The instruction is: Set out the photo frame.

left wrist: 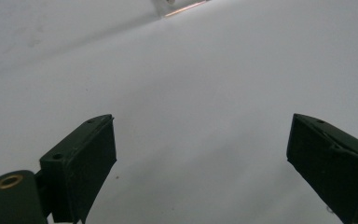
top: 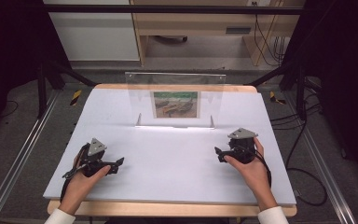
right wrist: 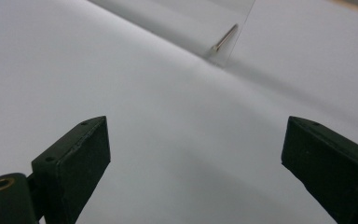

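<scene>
— High view first: what sits nearest your grippers?

— A clear acrylic picture frame [top: 175, 99] stands upright at the far middle of the desk [top: 121, 112], on its white sheet. It holds one thing, a small landscape print [top: 176, 104], pressed flat inside the clear panel. Two metal standoff pins carry the panel at its lower corners; one pin [right wrist: 224, 37] shows in your right gripper view, at the frame's lower edge.

— And where are my grippers against it?

— Both are well apart from the frame, on the near half of the desk. Your left gripper [top: 116, 164] lies low by the near left, your left hand [top: 81, 182] wrapped around its body. Your right gripper [top: 218, 154] sits at the near right in your right hand [top: 251, 165]. Their tips point inward, toward each other.

— What are the jaws doing?

— In the left gripper view your left gripper [left wrist: 200, 154] has its jaws spread wide with bare white desk between them. Your right gripper view shows the same: jaws wide apart, nothing held. Neither gripper touches the frame.
</scene>
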{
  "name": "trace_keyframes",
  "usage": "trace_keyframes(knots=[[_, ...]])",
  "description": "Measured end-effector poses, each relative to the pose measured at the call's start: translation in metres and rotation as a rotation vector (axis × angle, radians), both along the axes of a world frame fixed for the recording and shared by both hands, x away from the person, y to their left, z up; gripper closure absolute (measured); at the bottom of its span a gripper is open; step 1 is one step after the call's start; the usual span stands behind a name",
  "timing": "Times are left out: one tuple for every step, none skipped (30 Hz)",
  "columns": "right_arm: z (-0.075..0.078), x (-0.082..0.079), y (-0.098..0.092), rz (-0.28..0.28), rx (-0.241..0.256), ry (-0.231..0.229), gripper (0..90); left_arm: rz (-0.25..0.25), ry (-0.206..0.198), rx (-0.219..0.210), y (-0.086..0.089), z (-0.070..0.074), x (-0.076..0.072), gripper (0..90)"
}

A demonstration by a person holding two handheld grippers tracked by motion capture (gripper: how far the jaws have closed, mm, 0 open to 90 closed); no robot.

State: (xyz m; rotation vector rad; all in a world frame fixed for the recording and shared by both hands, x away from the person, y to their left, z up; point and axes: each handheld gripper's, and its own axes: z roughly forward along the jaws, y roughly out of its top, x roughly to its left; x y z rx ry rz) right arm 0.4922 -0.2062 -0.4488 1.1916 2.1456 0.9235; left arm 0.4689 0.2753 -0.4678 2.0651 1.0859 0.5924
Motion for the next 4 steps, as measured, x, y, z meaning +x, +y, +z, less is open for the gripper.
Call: trace_keyframes(knots=[[-0.0023, -0.0029, -0.0005, -0.001, 0.02, 0.02, 7.9, -0.001, -0.002, 0.009, -0.0002, -0.0004, 0.0002, 7.8], [-0.0036, -0.0047, -0.0004, -0.006, 0.034, 0.028, 7.8, -0.001, -0.004, 0.021, -0.0007, -0.0012, 0.0008, 7.8], [-0.0064, -0.0073, -0.0008, -0.011, 0.048, 0.031, 7.8, 0.0, -0.003, 0.025, -0.001, -0.0017, 0.0011, 7.8], [-0.0082, -0.0084, -0.0005, -0.013, 0.052, 0.035, 7.8, -0.001, -0.002, 0.034, -0.0009, -0.0022, 0.0014, 7.8]])
